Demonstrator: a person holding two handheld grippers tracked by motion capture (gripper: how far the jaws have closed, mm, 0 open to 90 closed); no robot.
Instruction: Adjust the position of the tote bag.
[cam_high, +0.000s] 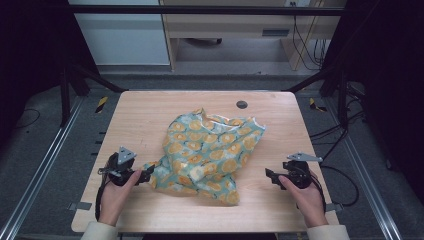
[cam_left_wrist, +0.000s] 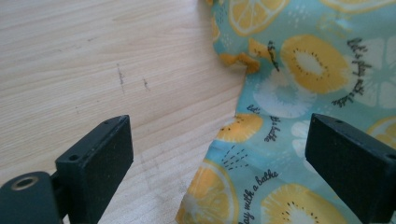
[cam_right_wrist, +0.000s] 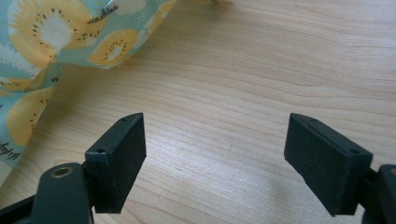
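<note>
Left tongs (cam_high: 148, 175) agape; right tongs (cam_high: 269, 175) agape

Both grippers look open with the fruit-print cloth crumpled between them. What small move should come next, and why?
Probably close the left gripper on the cloth edge. In the left gripper view its jaws stand wide apart astride that edge, one over bare table, one over fabric. The right gripper is open over bare wood, apart from the cloth, so it would need to approach first.

A crumpled teal fruit-print cloth (cam_high: 212, 152) is occupying the light wooden table's (cam_high: 145, 112) middle; bare margins are lying open around it.
</note>
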